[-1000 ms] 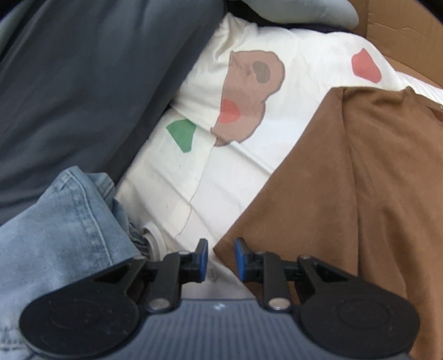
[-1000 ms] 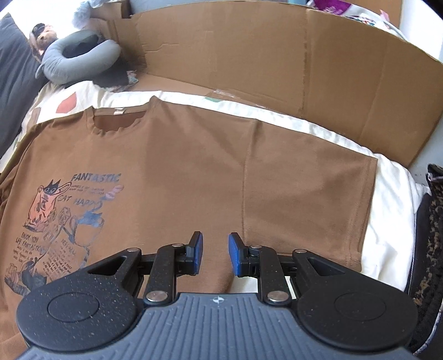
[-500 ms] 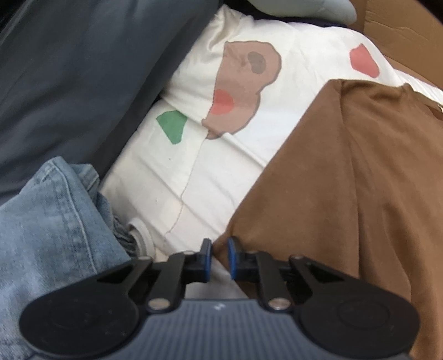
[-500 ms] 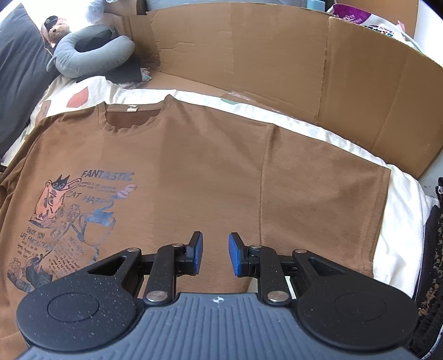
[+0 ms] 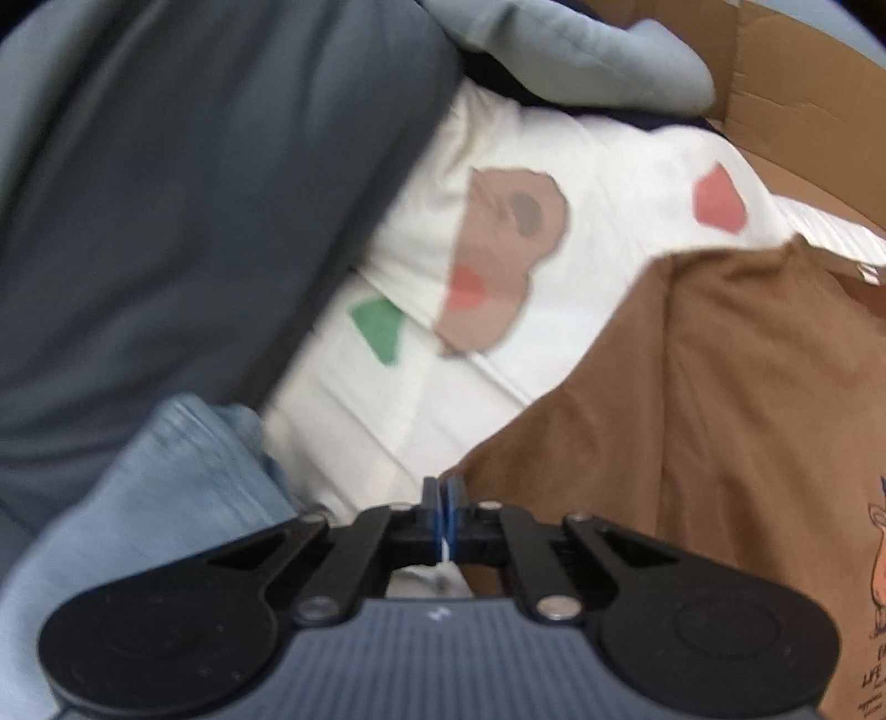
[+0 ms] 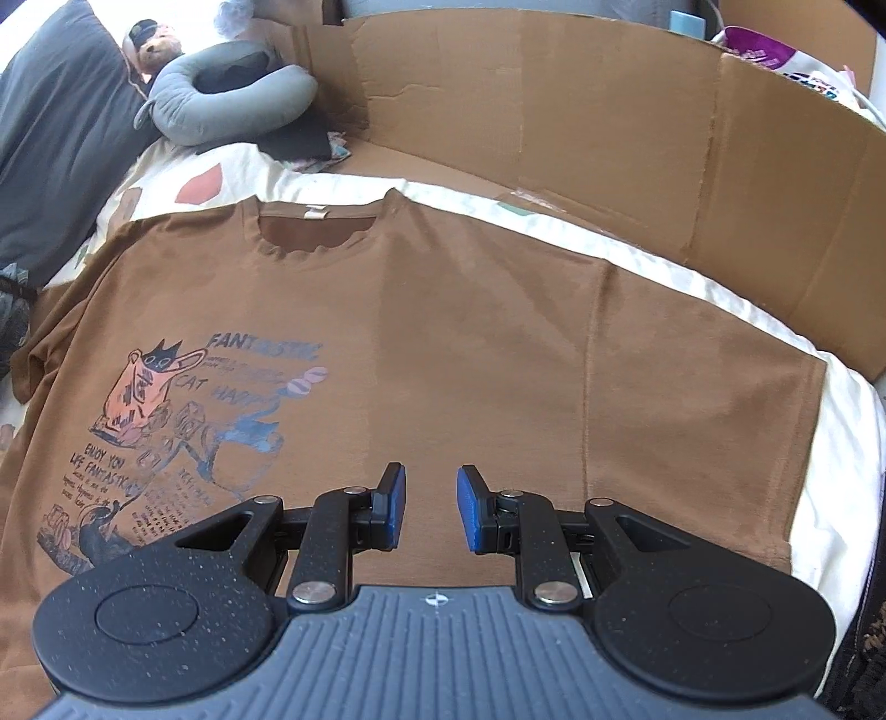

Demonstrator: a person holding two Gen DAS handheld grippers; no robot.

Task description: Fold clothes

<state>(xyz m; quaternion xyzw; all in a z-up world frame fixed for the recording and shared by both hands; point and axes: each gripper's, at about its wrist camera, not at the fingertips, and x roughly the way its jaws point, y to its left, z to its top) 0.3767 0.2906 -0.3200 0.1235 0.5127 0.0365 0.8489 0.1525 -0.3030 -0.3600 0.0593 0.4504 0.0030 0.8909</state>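
Observation:
A brown T-shirt [image 6: 470,343] with a blue and orange cat print lies face up, spread flat on a white bed sheet [image 6: 830,487]. My right gripper [image 6: 431,507] hovers open over the shirt's lower right part, with nothing between its blue pads. In the left wrist view, my left gripper [image 5: 443,493] is shut on the corner of the T-shirt's [image 5: 720,415] left sleeve, which runs up to its tips. The picture there is blurred.
Light blue jeans [image 5: 166,487] and a dark grey pillow [image 5: 194,194] lie left of the sleeve. A cardboard wall [image 6: 554,111] runs along the far side of the bed. A grey neck pillow [image 6: 221,105] and a plush toy [image 6: 152,47] sit at the far left.
The left gripper's jaws closed on the sleeve corner and it rose a little with it. The right gripper drifted sideways over the shirt, still open.

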